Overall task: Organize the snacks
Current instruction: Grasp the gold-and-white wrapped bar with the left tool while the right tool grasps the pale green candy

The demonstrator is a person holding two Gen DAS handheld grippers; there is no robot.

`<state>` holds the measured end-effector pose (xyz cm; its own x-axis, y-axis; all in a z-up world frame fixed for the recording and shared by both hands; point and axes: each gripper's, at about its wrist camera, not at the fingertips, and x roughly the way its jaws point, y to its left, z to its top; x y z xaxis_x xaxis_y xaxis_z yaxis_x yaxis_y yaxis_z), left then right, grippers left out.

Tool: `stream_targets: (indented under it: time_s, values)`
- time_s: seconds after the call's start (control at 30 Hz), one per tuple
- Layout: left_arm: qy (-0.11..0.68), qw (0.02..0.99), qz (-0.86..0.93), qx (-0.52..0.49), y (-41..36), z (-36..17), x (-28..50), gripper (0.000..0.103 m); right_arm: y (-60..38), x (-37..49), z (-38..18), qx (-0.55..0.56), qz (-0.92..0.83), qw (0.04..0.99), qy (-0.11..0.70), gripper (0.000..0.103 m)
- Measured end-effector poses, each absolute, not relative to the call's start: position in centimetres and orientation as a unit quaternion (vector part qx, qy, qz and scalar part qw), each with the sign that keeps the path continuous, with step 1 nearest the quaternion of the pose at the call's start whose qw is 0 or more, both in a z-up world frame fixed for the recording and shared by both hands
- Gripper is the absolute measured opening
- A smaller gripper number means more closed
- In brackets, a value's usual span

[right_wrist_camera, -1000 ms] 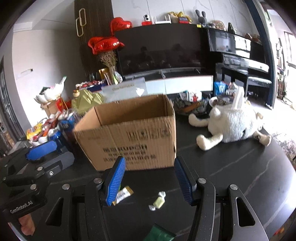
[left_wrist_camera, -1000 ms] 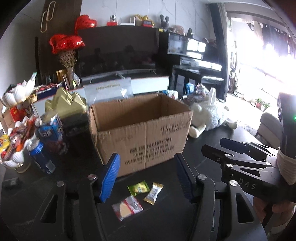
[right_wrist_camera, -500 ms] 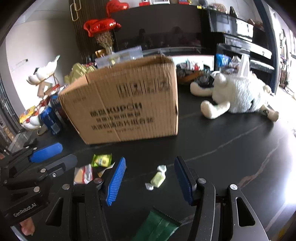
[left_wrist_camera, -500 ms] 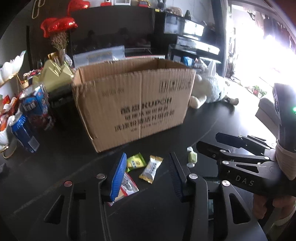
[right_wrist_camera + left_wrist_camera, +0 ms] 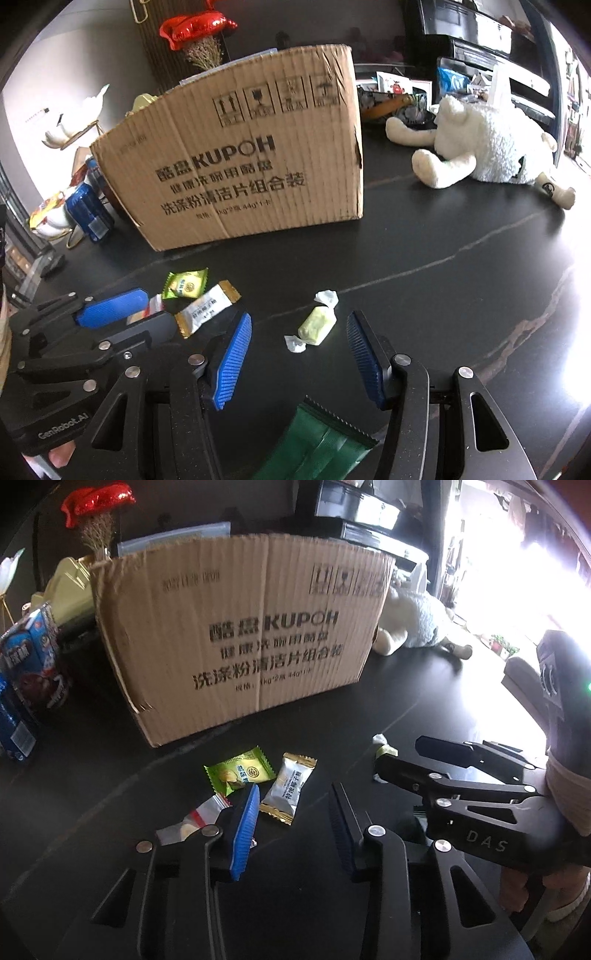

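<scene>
Setting: While both my hands tilt downward, I look over a dark table (image 5: 461,236) with a brown cardboard box (image 5: 236,166) standing behind a loose scatter of snacks.
Box: It stands upright with its printed side facing me; its top is out of my view, so I cannot tell what is inside. I judge it to be where the snacks belong.
Left gripper (image 5: 291,827): Its blue-padded jaws are closing, and nothing is pinched between them yet. The white and gold sachet (image 5: 288,788) lies flat just ahead of the gap, nearer the left pad, so I judge it to be my target.
Near the left pad: A green packet (image 5: 240,773) lies beside the sachet, closer to the box, and a clear packet with a red stripe (image 5: 195,818) is partly hidden under the left finger.
Right gripper (image 5: 299,354): Its jaws are moderately apart and empty. The pale yellow twist-wrapped candy (image 5: 314,325) lies on the table just ahead of the tips, lined up with the gap, which suits a straight downward pinch.
Foreground: A dark green packet (image 5: 317,443) lies below the right gripper, close to the lens.
Surroundings: A white plush toy (image 5: 480,144) sprawls to the right of the box, and blue cans (image 5: 88,214) stand to its left.
Risk: The flat wrappers may slide on the smooth table.
</scene>
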<state>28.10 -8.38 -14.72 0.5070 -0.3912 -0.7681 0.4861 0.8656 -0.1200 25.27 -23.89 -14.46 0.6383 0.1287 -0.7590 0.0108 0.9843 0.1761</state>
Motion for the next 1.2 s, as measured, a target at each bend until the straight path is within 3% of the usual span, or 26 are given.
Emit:
stream_targets:
  time_s: [0.8,0.87,0.93,1.2]
  values:
    - [0.452,0.856,-0.247,0.054,-10.5,-17.7,30.6,0.034,-23.7,26.8,-16.2,0.079,0.042,0.894,0.439,0.032]
    - [0.451,0.856,-0.245,0.058,-11.0,-17.8,30.6,0.03,-23.7,26.7,-16.2,0.08,0.042,0.894,0.439,0.031]
    - [0.451,0.857,-0.242,0.061,-11.0,-17.8,30.7,0.021,-23.7,26.8,-16.3,0.078,0.041,0.894,0.439,0.023]
    - [0.444,0.862,-0.238,0.057,-11.2,-17.1,30.4,0.019,-23.6,26.5,-16.0,0.079,0.051,0.894,0.438,0.02]
